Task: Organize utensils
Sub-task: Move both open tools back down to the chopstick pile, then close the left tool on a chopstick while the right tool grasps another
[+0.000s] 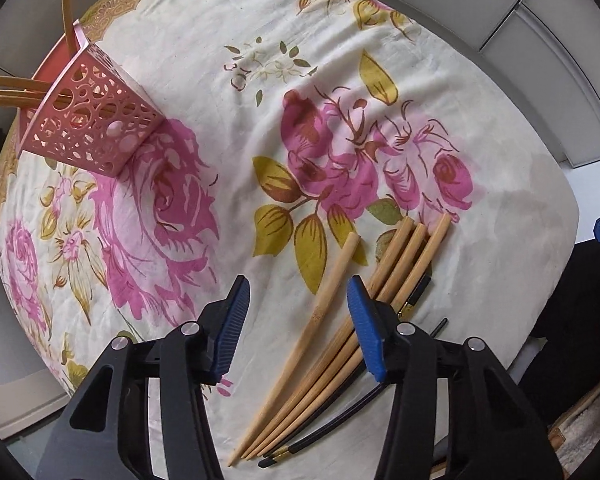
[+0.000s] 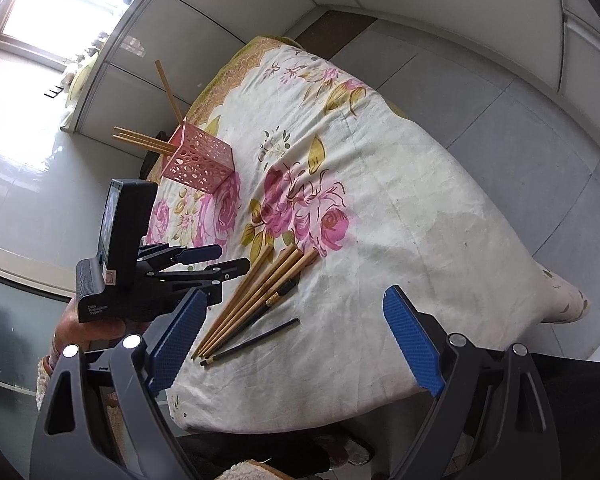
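A: What did the left wrist view show?
B: The left gripper (image 1: 298,320) was spread wide and holding nothing, low over the flowered cloth (image 1: 380,92). Four wooden chopsticks (image 1: 328,320) lay beneath it, black chopsticks (image 1: 340,428) beside them. The pink basket (image 1: 96,124) stood far left with three wooden sticks (image 1: 8,90) poking out.

A: And the right wrist view?
B: The right gripper (image 2: 292,340) was spread too, empty, near the cloth's (image 2: 440,240) front edge. The wooden chopsticks (image 2: 256,296) lay ahead, two black ones (image 2: 256,338) nearest, the basket (image 2: 200,164) beyond.

Chopsticks (image 1: 332,312) on cloth (image 1: 480,140), holder (image 1: 92,120) far left (chopsticks in it)
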Demonstrator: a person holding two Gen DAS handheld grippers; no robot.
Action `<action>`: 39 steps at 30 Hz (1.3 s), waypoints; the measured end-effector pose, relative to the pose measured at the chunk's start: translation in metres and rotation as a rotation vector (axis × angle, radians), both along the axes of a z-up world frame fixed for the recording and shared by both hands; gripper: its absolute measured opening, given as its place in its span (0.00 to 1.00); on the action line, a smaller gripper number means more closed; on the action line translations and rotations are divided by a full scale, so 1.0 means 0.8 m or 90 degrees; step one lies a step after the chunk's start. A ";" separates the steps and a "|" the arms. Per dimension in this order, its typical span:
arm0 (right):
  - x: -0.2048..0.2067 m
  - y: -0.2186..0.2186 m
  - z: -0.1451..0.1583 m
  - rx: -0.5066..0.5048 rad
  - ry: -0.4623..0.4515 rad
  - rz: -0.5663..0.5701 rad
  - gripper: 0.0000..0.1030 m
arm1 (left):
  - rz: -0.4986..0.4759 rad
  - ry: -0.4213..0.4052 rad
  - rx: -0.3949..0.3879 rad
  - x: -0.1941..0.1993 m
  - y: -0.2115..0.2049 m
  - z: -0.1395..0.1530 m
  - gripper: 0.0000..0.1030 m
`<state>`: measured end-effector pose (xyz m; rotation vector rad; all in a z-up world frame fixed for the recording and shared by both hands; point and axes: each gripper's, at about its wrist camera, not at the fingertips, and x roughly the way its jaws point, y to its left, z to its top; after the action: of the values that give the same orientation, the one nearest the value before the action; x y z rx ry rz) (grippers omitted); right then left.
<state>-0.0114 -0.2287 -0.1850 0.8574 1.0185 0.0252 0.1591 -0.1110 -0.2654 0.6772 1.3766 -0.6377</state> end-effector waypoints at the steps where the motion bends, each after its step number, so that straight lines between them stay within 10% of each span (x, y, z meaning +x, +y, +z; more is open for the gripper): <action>1: 0.001 0.000 -0.001 0.000 0.002 0.000 0.85 | -0.002 0.005 0.000 0.001 0.001 -0.003 0.47; 11: 0.022 0.006 -0.025 0.044 0.048 0.004 0.85 | -0.033 0.035 -0.014 -0.007 0.004 -0.029 0.11; 20: 0.090 0.037 -0.063 0.125 0.118 0.014 0.82 | 0.032 -0.034 -0.131 -0.016 0.076 0.008 0.09; 28: 0.127 0.065 -0.097 0.091 0.228 0.005 0.28 | 0.087 -0.115 -0.249 -0.030 0.154 0.083 0.09; 39: 0.154 0.087 -0.089 -0.061 0.316 0.007 0.18 | 0.099 -0.133 -0.307 -0.021 0.167 0.097 0.08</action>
<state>0.1119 -0.1589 -0.2560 0.7858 1.4761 -0.2362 0.1422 0.0222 -0.1878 0.2395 1.0169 -0.7187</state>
